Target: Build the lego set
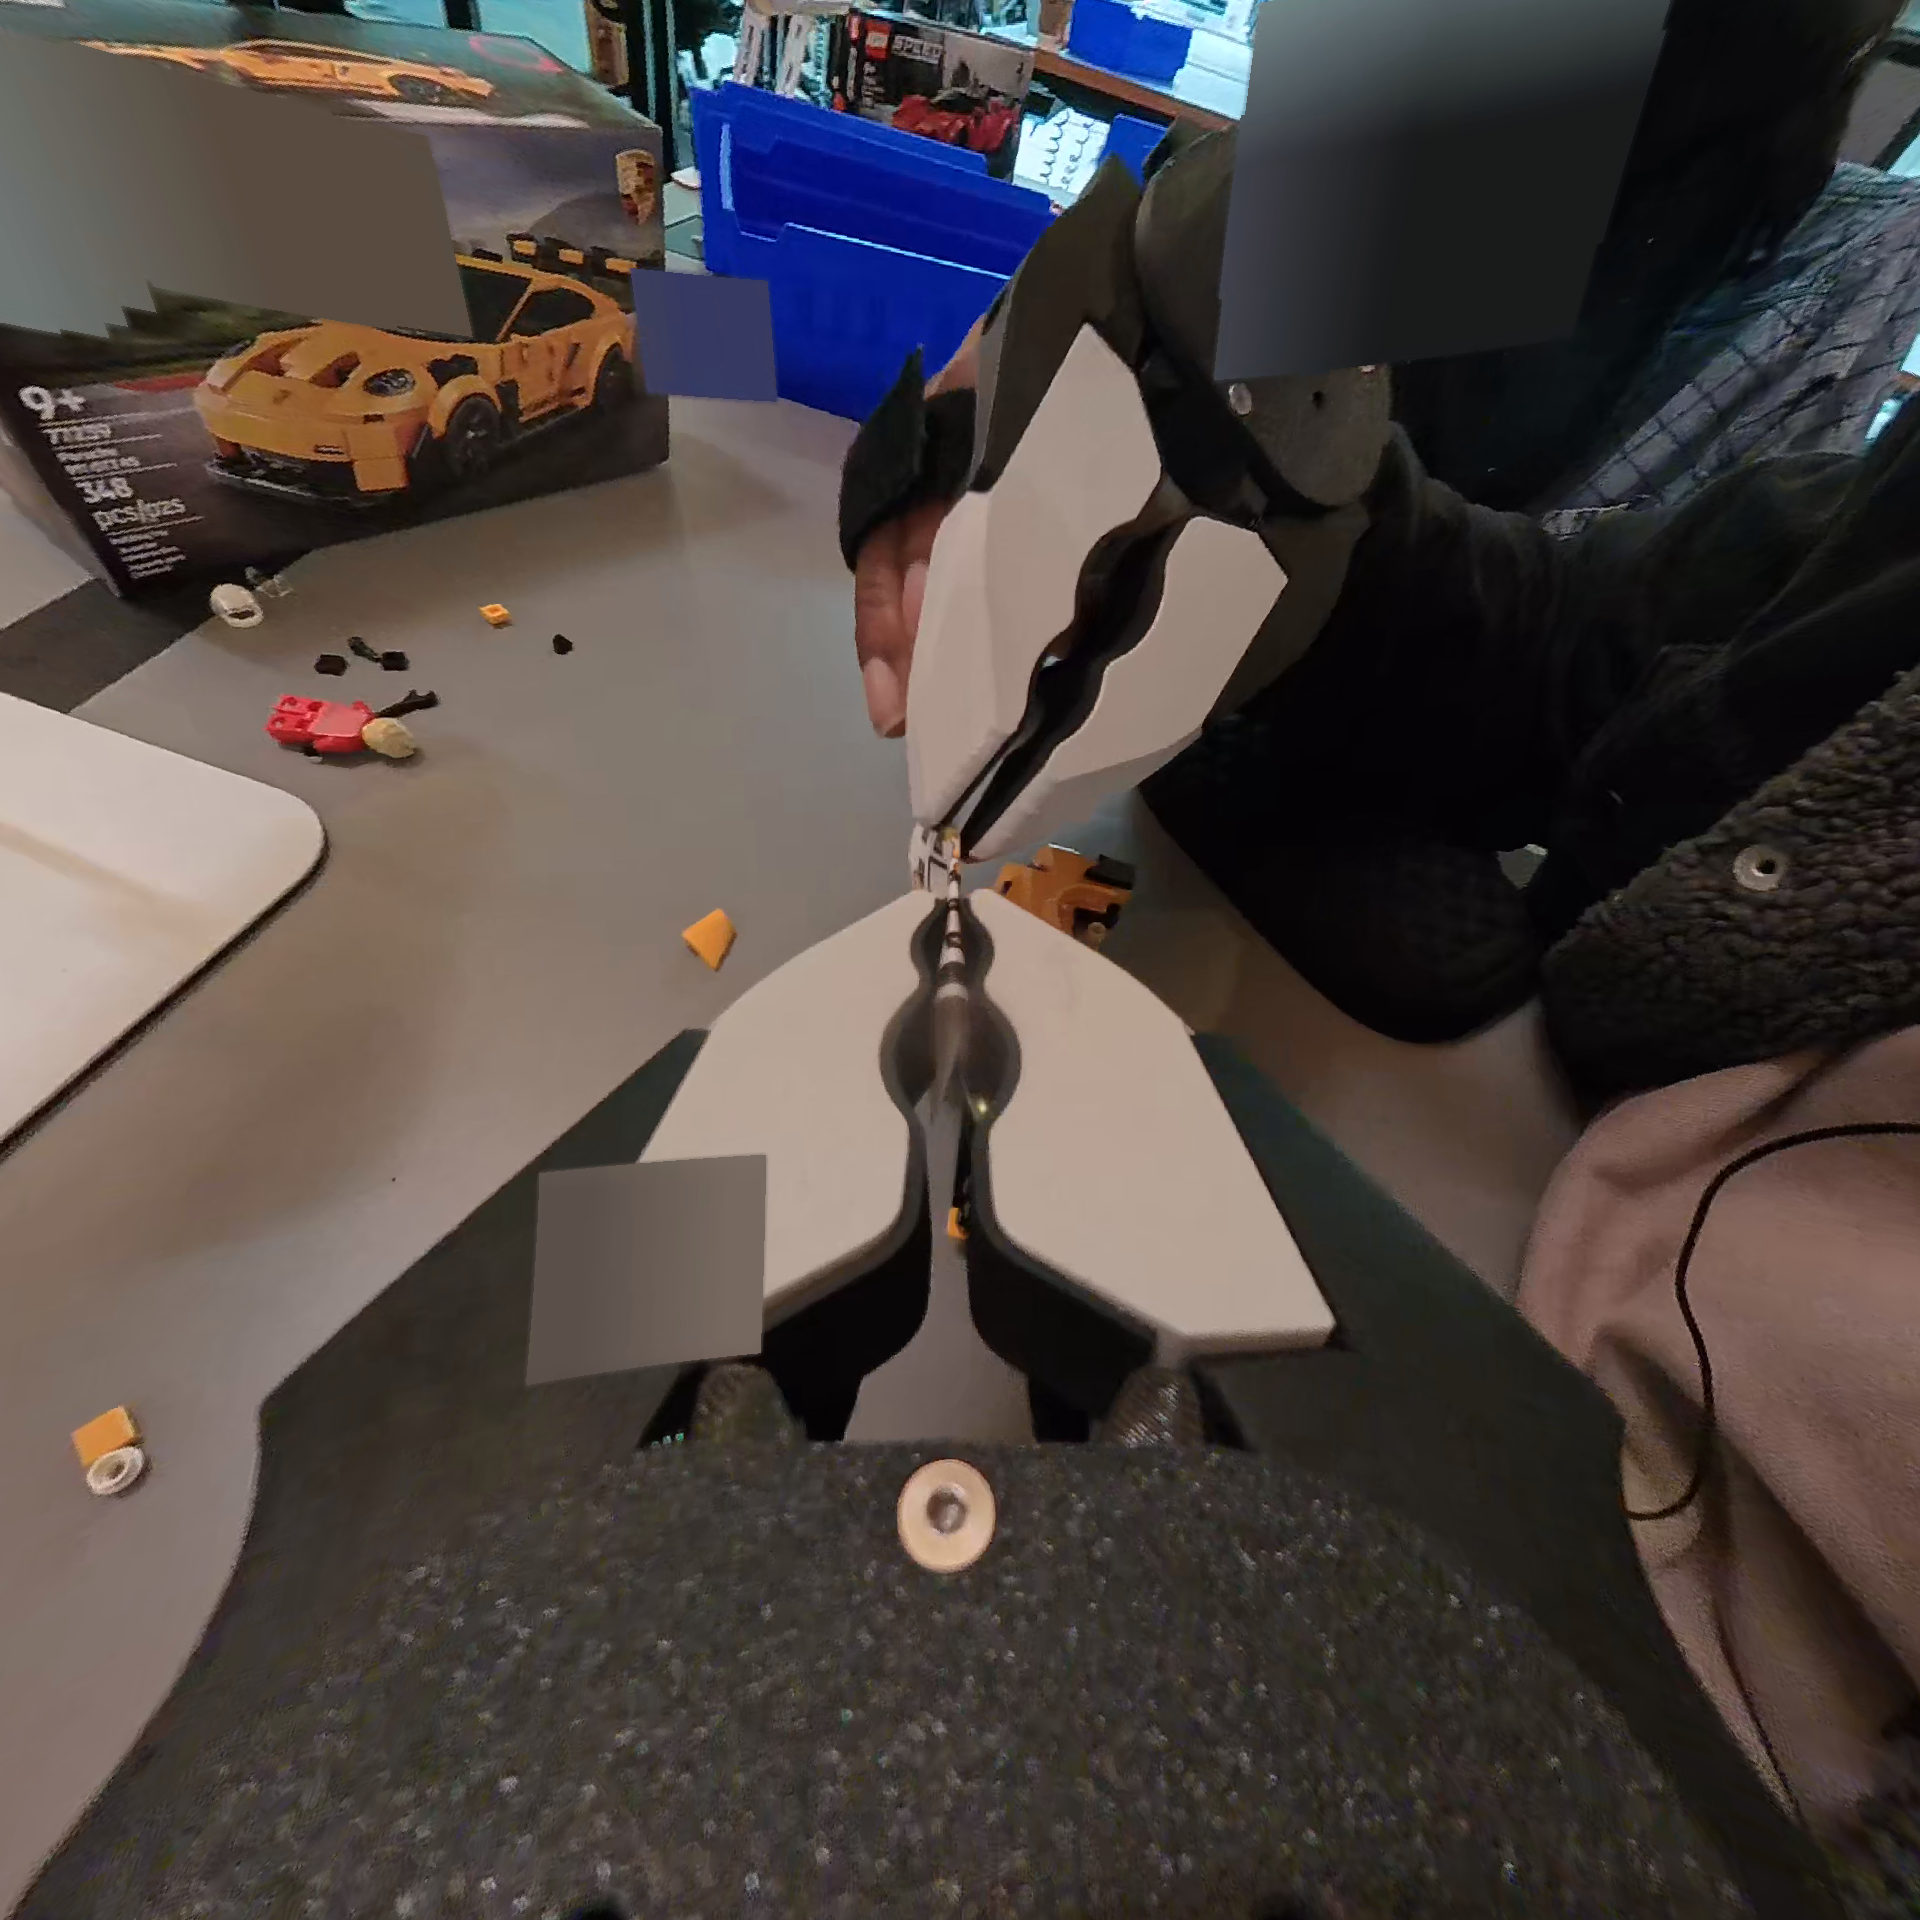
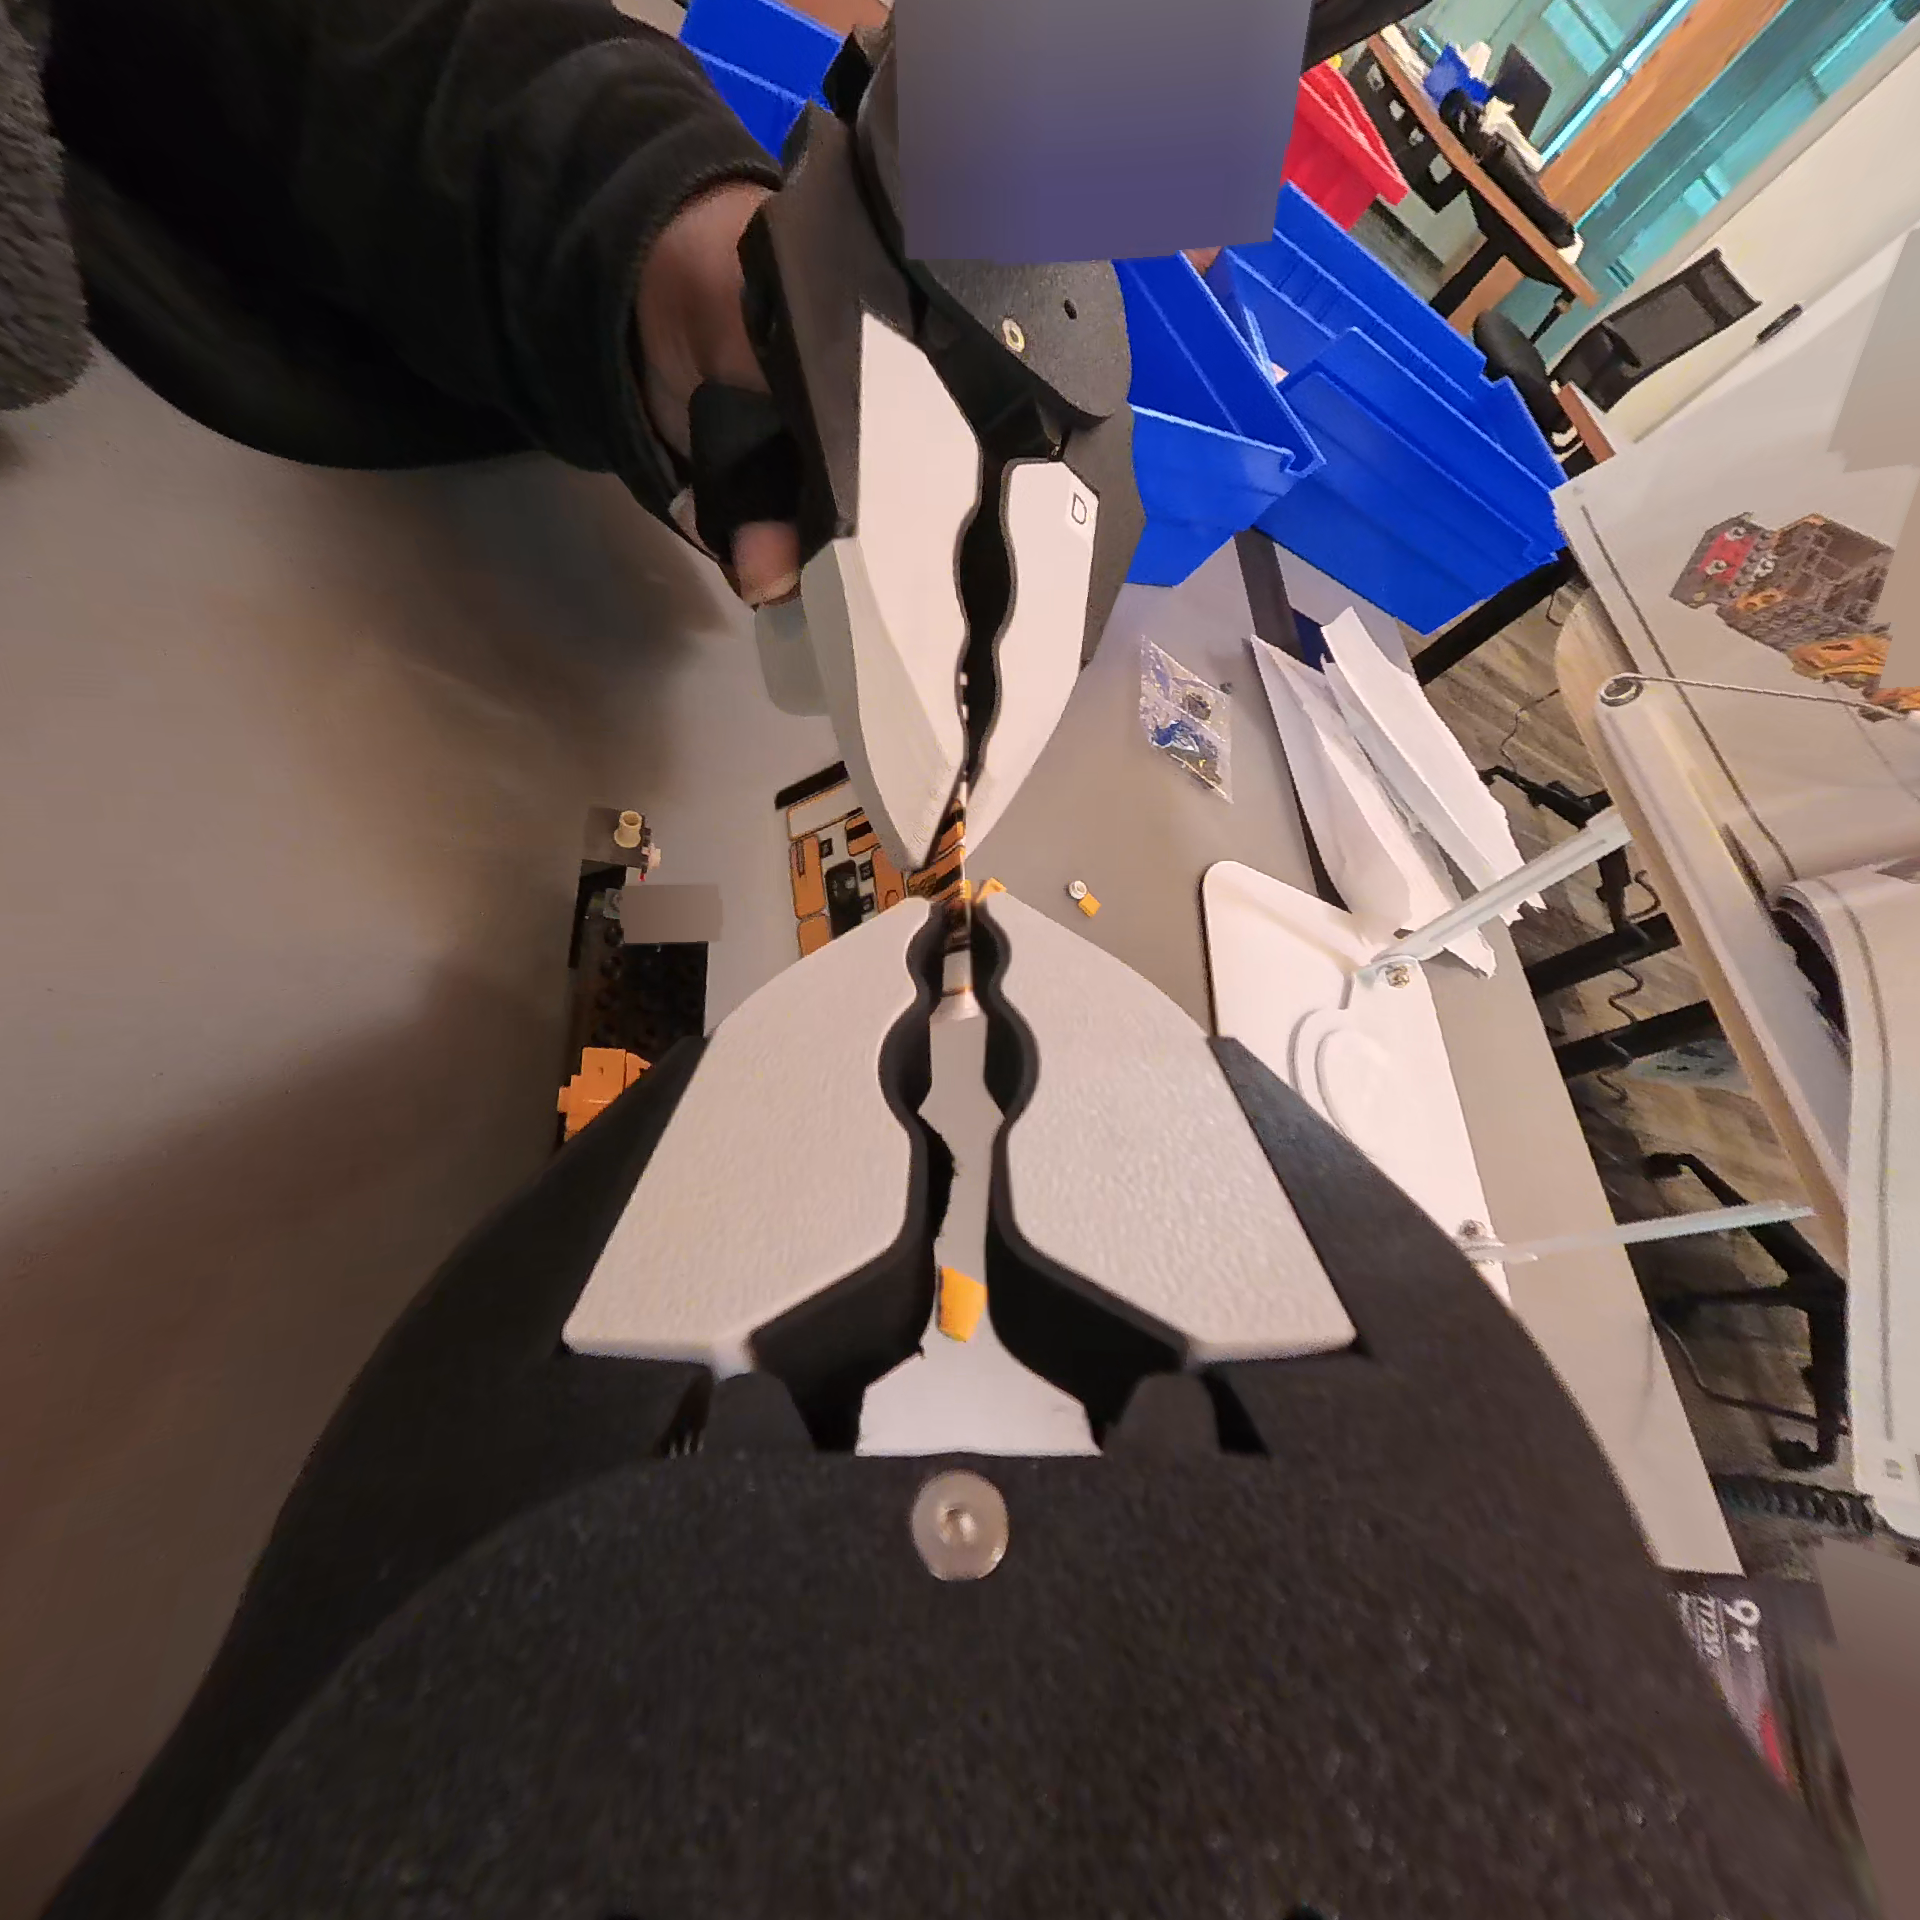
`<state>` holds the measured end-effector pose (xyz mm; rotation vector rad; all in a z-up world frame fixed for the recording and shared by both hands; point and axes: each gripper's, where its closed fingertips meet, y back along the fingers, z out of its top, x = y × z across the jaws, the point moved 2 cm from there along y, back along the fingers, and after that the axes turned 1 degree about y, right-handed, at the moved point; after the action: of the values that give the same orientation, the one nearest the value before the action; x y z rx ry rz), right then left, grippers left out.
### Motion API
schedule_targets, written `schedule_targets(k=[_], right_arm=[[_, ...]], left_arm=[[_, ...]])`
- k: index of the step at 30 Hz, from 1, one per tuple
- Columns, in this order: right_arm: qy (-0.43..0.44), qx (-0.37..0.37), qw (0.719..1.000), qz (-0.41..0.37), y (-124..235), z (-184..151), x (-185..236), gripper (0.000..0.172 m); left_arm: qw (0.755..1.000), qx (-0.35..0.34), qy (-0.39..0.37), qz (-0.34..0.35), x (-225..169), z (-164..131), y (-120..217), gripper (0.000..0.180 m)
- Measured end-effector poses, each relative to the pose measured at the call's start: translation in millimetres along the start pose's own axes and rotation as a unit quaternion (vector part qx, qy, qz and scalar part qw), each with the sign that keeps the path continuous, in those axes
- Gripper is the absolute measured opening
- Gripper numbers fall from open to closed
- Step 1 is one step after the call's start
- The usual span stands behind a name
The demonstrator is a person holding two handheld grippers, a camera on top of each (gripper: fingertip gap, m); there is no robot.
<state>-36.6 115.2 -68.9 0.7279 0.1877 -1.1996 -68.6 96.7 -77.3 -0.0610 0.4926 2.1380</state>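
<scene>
Two tools are meeting tip to tip above the grey bench [image 1: 582, 831], the left tool [image 1: 951, 914] and the right tool [image 2: 961, 914] both closed on one thin orange-and-black sticker sheet [image 2: 940, 831], being held taut between them.

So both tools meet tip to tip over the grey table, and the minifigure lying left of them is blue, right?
Not quite. The minifigure lying left of them is red, not blue, as the left wrist view shows. The rest holds: the left tool and right tool meet tip to tip over the grey table.
</scene>
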Motion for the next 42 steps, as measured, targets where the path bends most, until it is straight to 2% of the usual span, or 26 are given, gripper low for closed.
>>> schedule_targets(k=[6, 11, 22, 28, 35, 42], right_arm=[[0.003, 0.003, 1.000, -0.020, 4, 8, -5, 0.005], [-0.004, 0.045, 0.998, -0.037, -4, 3, -6, 0.004], [0.004, 0.055, 0.997, -0.048, -9, 0, -6, 0.002], [0.043, 0.062, 0.995, -0.064, -10, 0, -6, 0.000], [0.138, 0.081, 0.983, -0.086, -12, -1, -2, 0.000], [0.137, 0.069, 0.985, -0.077, -11, 1, 0, 0.000]], left_arm=[[0.999, 0.012, -0.008, 0.047, 8, -1, 0, 0.000], [0.997, 0.018, -0.027, 0.075, 10, -1, -1, 0.000], [0.994, 0.029, -0.047, 0.098, 9, -2, -2, 0.000], [0.997, 0.023, -0.011, 0.078, 8, -1, -2, 0.000], [0.997, 0.012, 0.057, 0.054, 10, -1, -1, 0.000], [0.995, 0.007, 0.079, 0.054, 14, -1, 1, 0.000]])
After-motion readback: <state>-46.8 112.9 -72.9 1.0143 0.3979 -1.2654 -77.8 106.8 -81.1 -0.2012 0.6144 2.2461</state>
